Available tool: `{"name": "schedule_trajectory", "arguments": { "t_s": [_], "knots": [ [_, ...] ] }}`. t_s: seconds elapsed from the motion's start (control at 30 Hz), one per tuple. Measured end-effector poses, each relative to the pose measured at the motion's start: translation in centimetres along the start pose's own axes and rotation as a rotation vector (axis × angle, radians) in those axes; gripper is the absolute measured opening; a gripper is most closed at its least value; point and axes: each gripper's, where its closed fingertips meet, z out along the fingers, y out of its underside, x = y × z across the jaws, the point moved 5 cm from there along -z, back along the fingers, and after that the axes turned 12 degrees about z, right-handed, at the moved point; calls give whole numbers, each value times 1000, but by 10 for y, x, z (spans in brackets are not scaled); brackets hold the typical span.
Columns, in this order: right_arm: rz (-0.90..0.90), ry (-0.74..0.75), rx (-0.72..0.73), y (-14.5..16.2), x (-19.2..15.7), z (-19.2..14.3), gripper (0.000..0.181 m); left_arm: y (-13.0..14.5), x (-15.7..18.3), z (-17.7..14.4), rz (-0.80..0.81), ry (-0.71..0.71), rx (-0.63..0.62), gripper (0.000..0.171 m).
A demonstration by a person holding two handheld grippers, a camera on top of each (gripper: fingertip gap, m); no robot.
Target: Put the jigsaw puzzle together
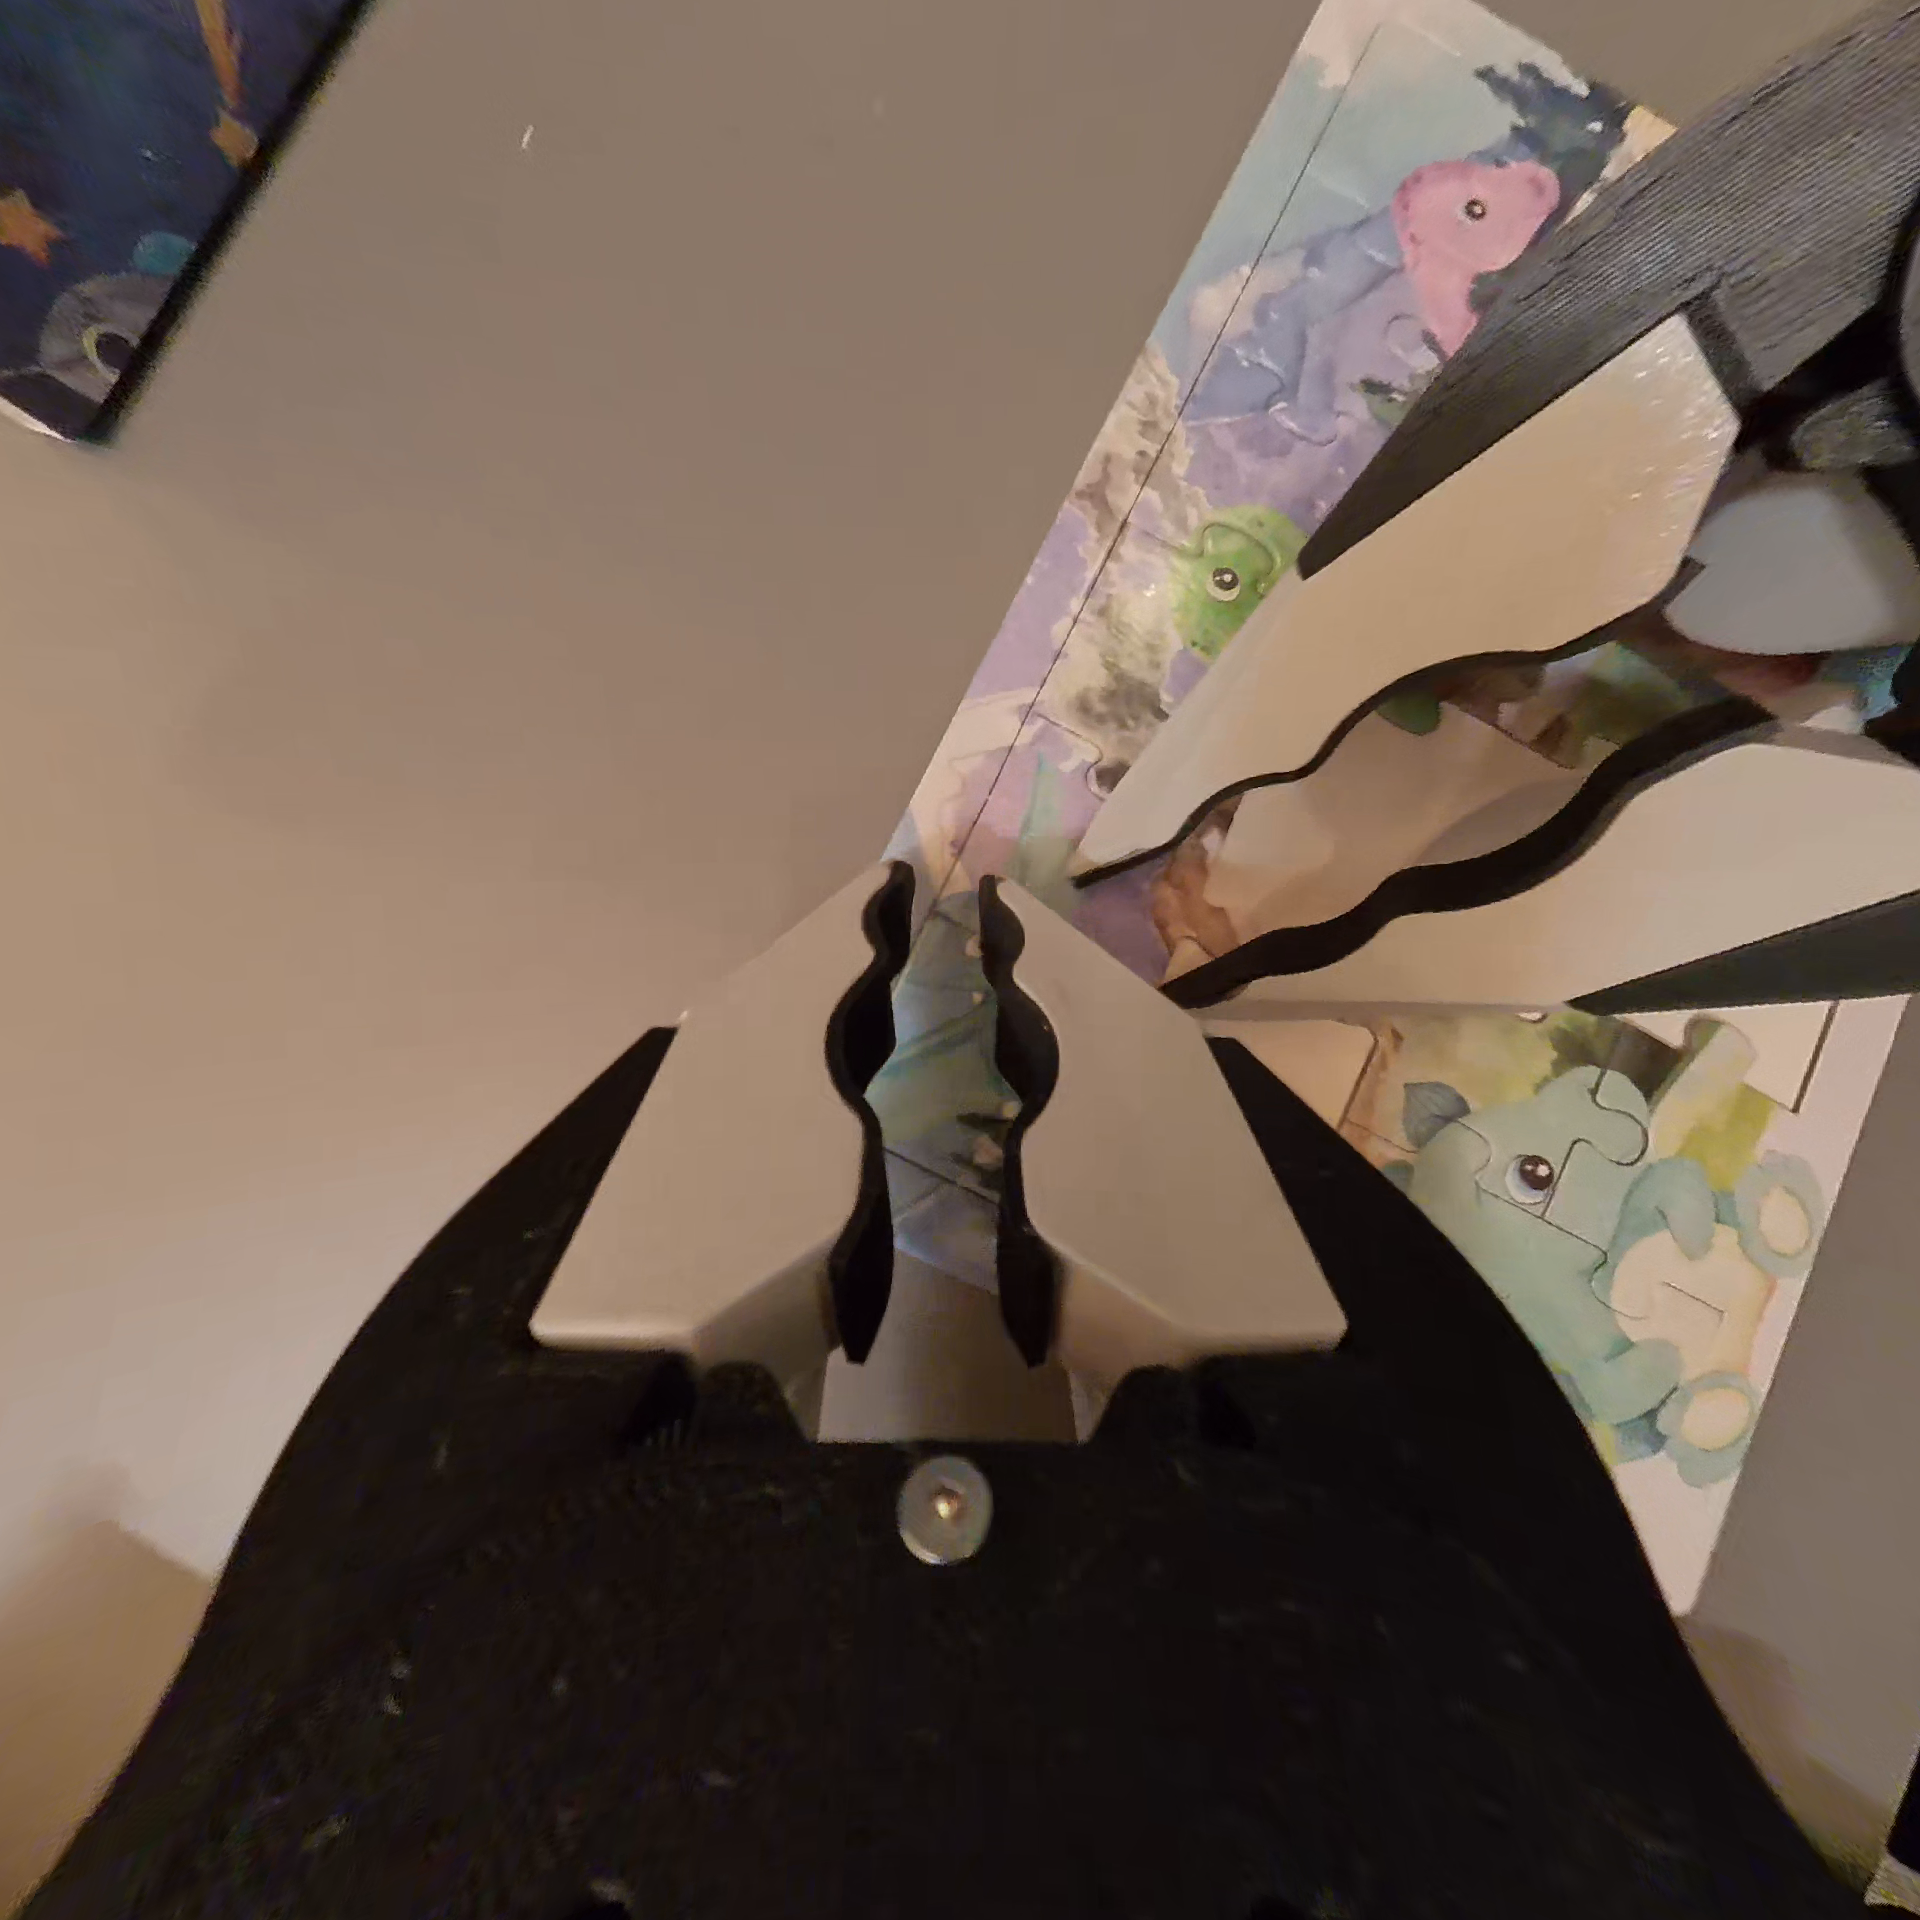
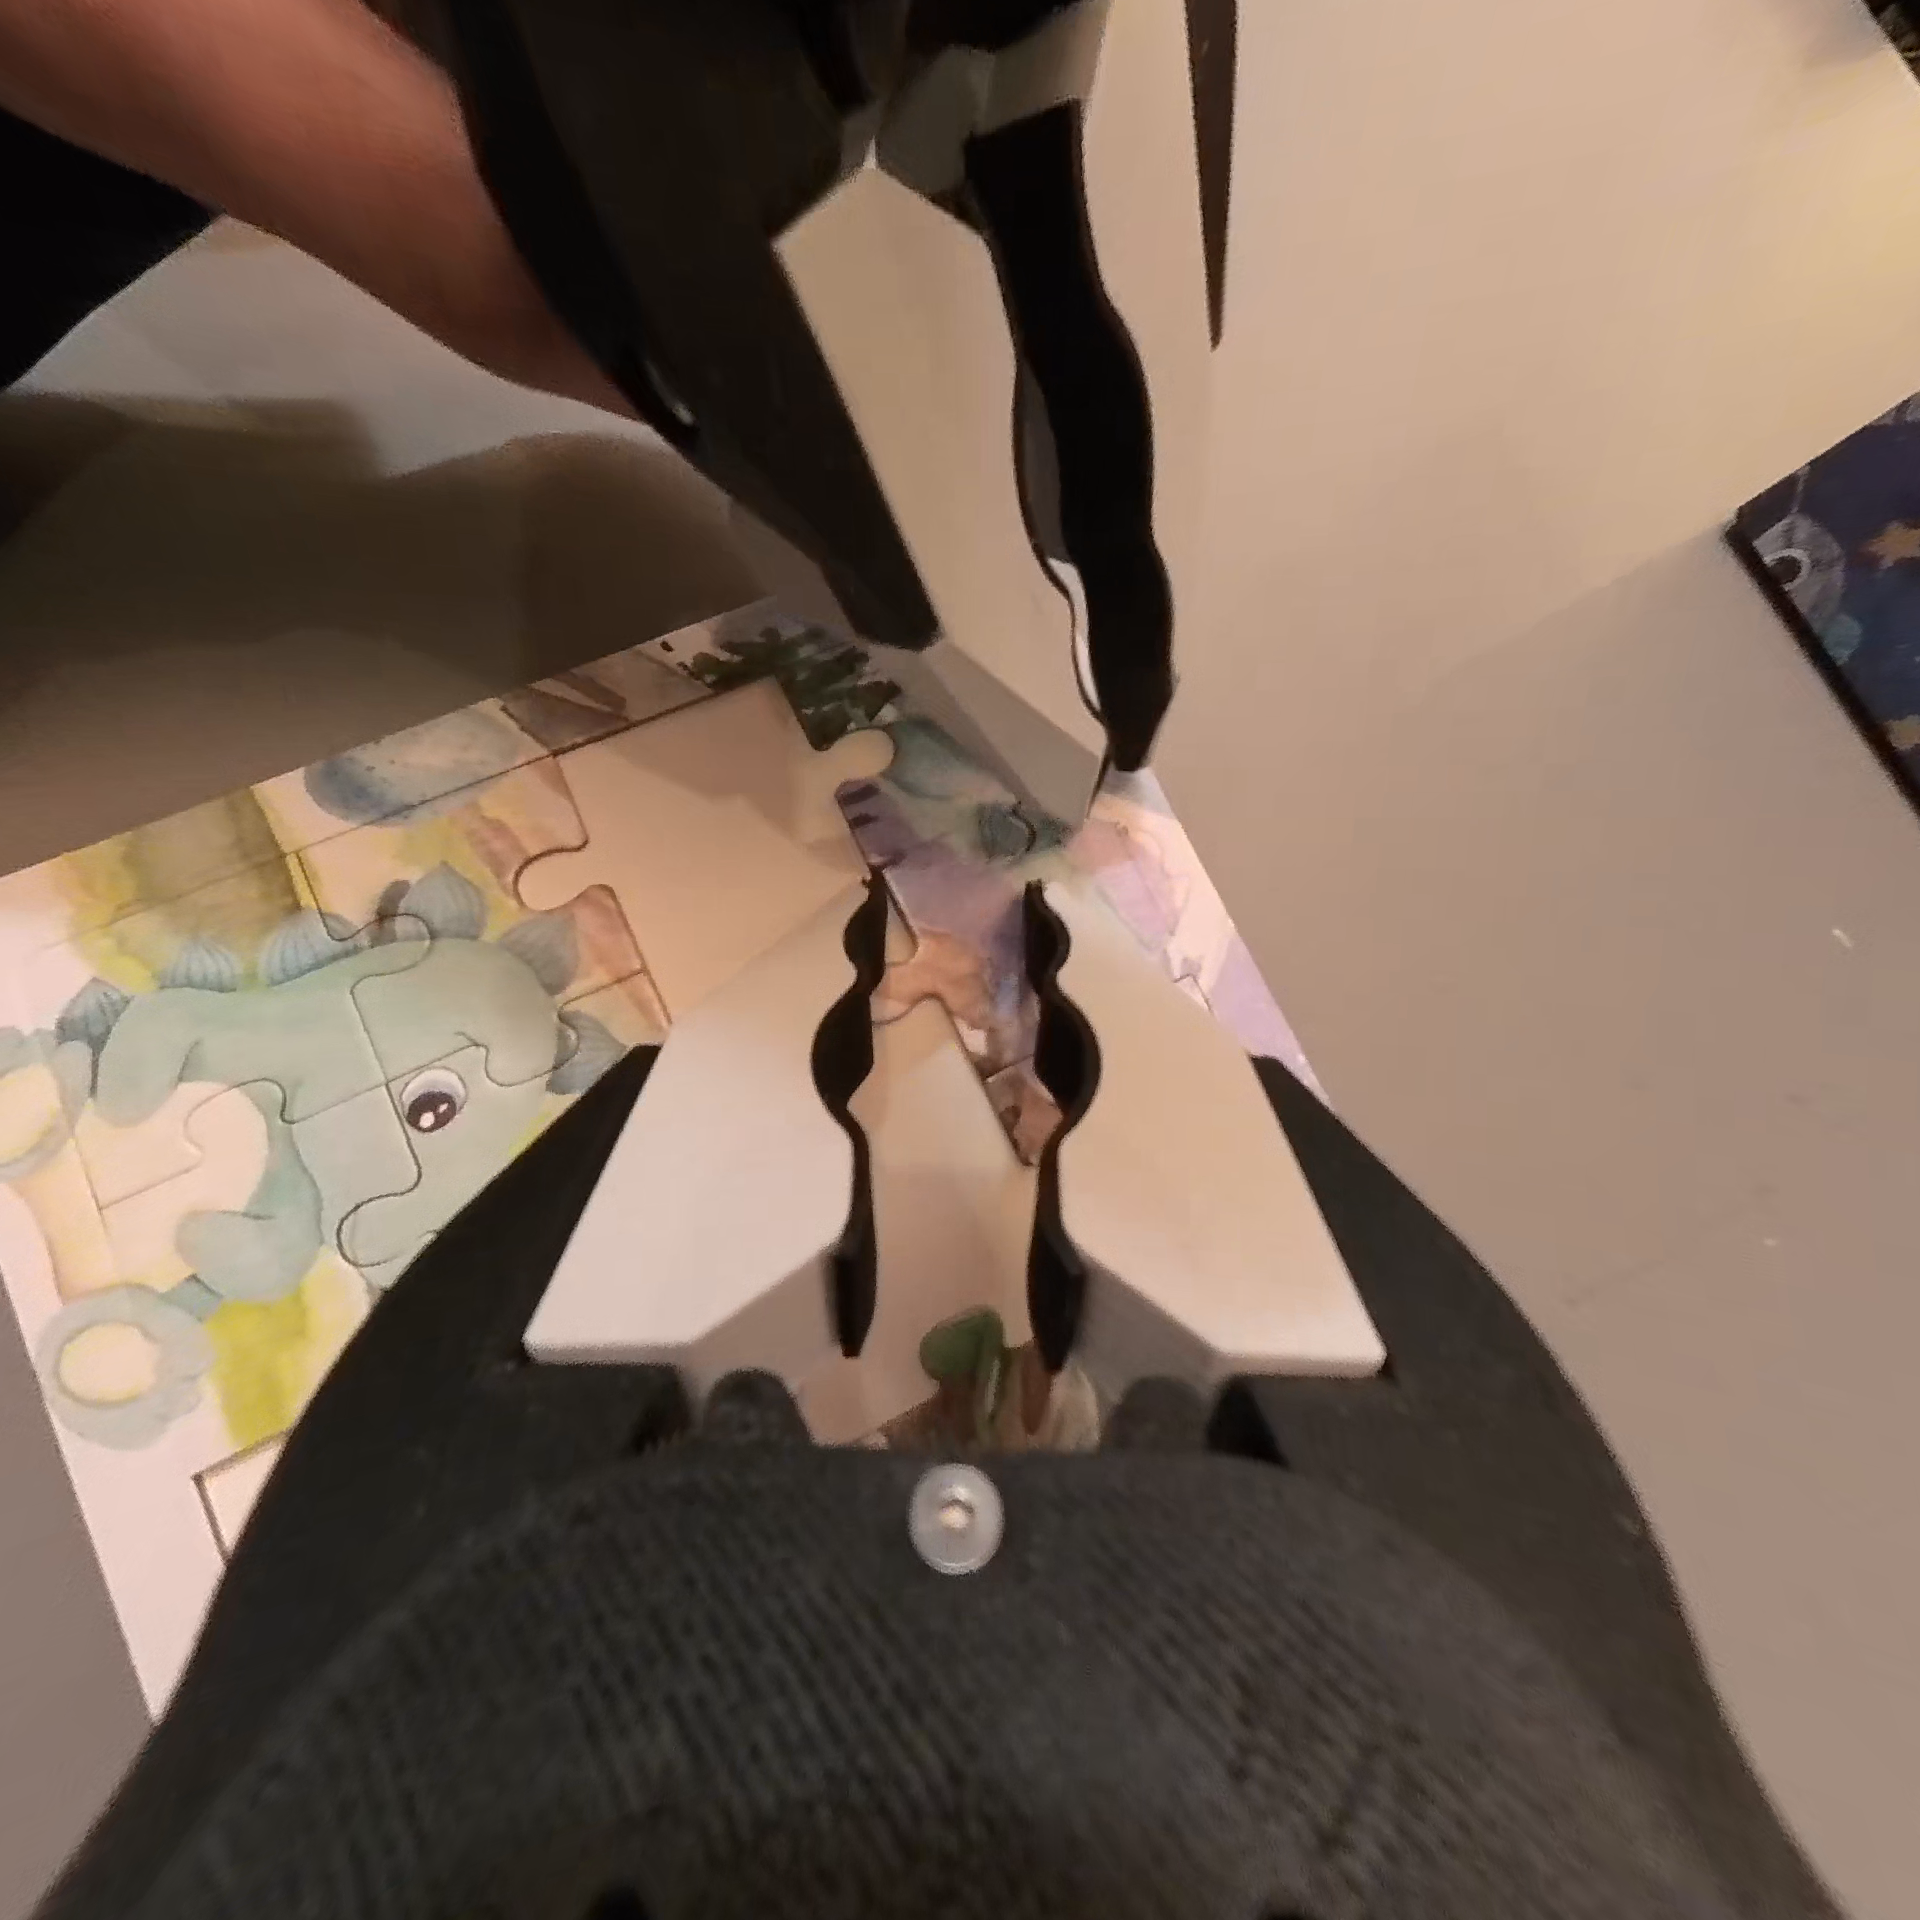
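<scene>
The jigsaw puzzle (image 1: 1299, 343) lies flat on a pale table (image 1: 520, 623), with pastel pink, green and teal creatures on it. It also shows in the right wrist view (image 2: 343, 1060), with a bare pale patch (image 2: 707, 831) in its middle. My left gripper (image 1: 943, 888) stands over the puzzle's corner, its jaws a narrow gap apart, with a teal piece (image 2: 956, 800) at its tips. Nothing shows gripped between them. It enters the right wrist view from the top (image 2: 1013, 696). My right gripper (image 2: 954, 894) is open and empty low over the puzzle's middle, and it shows in the left wrist view (image 1: 1127, 930).
A dark blue flat picture or lid with gold stars (image 1: 114, 208) lies apart on the table, seen also in the right wrist view (image 2: 1849, 613). A person's forearm (image 2: 312, 187) reaches in behind the left gripper. The two grippers' tips are close together. My two grippers' fingertips are within a few centimetres of each other.
</scene>
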Motion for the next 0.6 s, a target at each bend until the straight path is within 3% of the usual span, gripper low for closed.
{"name": "schedule_trajectory", "arguments": {
  "t_s": [0.27,0.5,0.6],
  "knots": [
    [-23,-2,-14,2,1,-3,21,2,4,0,2,36,-1,6],
    [-19,-14,-18,4,4,-5,20,0,-6,-7,-34,-19,40,11],
    [-21,-17,-20,4,4,-6,20,5,-6,-3,-41,-14,0,12]
  ]
}}
